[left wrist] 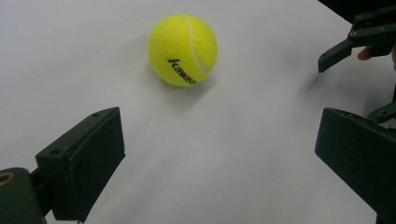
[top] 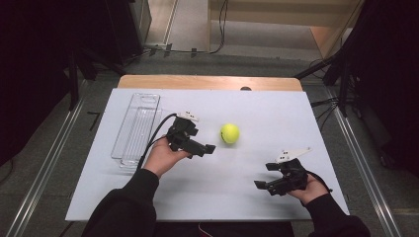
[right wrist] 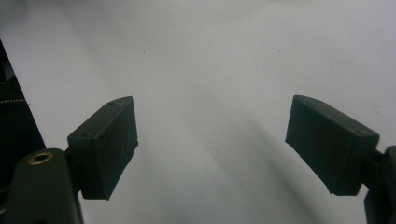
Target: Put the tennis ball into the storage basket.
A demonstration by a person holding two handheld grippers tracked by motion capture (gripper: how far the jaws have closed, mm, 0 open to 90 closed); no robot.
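Two grippers work over a white table (top: 207,197), on which sit one ball and one tray. Landmark: the tennis ball (top: 230,133), roughly mid-table.

Clear plastic tray (top: 136,127): well to the left of the ball, long axis running away from the person, looks empty.

Left gripper (top: 200,146): near the ball, just left and on the person's side of it, jaws spread wide and pointing toward it, nothing between them. From its own view the ball (left wrist: 182,49) sits ahead, beyond the jaw tips, untouched.

Right gripper (top: 264,177): apart from the ball, to its right and nearer the person, jaws also spread, holding nothing.

Ball, judged: light, springy felt shell with decent grip, not fragile, but round and free to roll if nudged. Best taken across its widest middle, jaws on opposite sides, closing gently.
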